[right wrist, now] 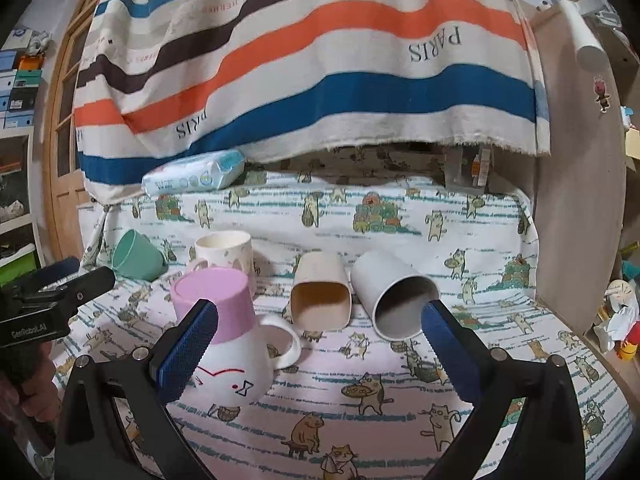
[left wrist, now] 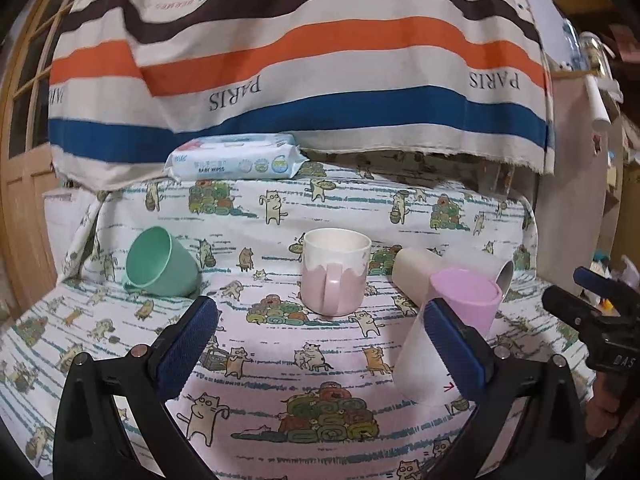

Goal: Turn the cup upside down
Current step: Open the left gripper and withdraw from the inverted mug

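Note:
A pink-and-white mug (left wrist: 335,272) stands upright at the table's middle, handle toward me; it also shows in the right wrist view (right wrist: 224,252). A white mug with a pink base (right wrist: 236,344) stands upside down in front of it, also in the left wrist view (left wrist: 452,328). A green cup (left wrist: 160,262) lies on its side at the left. A beige square cup (right wrist: 320,296) and a grey cup (right wrist: 396,300) lie on their sides. My left gripper (left wrist: 320,344) is open and empty before the upright mug. My right gripper (right wrist: 320,344) is open and empty, its left finger beside the upturned mug.
A cat-print cloth (left wrist: 280,360) covers the table. A pack of wet wipes (left wrist: 234,158) lies at the back under a hanging striped cloth (left wrist: 300,60). A wooden door (left wrist: 20,160) stands left, cluttered shelves (right wrist: 624,312) at the right.

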The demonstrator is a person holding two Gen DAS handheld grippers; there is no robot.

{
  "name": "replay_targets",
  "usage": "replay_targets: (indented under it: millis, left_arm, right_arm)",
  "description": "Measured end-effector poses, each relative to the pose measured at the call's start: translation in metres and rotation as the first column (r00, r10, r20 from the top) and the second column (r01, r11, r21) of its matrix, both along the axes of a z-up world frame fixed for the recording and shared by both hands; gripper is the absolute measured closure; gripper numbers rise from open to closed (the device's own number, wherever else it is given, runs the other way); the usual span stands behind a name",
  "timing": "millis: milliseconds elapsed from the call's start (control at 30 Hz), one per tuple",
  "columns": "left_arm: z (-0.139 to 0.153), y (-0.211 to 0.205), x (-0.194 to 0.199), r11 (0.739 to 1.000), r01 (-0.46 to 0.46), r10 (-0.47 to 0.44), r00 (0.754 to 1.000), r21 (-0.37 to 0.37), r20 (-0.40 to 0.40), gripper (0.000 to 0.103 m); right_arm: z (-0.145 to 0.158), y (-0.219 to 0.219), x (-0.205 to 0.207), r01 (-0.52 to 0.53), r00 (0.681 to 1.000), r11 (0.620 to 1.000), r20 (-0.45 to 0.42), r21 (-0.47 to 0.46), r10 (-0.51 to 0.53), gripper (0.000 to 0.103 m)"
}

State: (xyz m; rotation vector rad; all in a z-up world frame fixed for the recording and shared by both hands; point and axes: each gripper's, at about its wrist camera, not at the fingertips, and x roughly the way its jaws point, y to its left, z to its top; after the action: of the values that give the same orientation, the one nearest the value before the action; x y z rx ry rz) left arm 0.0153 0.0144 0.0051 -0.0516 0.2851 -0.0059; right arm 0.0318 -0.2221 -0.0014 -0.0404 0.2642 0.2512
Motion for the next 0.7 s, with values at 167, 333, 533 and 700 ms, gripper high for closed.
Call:
replay_targets:
  millis: [167, 333, 533, 700]
  left_arm:
    - [-0.0016, -0.0020, 0.0036, 1.000, -0.009, 0.010, 1.000, 0.022, -0.020, 0.001]
    - [-0.0011, -0.0038, 0.0023, 1.000, -0.003, 0.004, 1.000, 0.028, -0.013, 0.001]
    - [-0.0011, -0.0080, 0.0026, 0.999, 0.014, -0.013, 1.000, 0.042, -0.015, 0.001]
    - [-0.0013, -0.0079, 0.0032, 0.999, 0.015, -0.014, 1.000, 0.042, -0.020, 0.001]
  right_arm:
    - [0.0000, 0.0018, -0.0006, 0.013, 1.000, 1.000, 0.005, -0.011, -0.012, 0.000]
    - [-0.0004, 0.0021, -0.0005, 0.012, 1.000, 1.000, 0.001, -0.014, -0.012, 0.000]
    - [-0.0004, 0.0021, 0.0001, 0.012, 1.000, 1.000, 0.002, -0.012, -0.012, 0.000]
    - [-0.0005, 0.0025, 0.0001, 0.013, 1.000, 1.000, 0.002, -0.012, -0.013, 0.001]
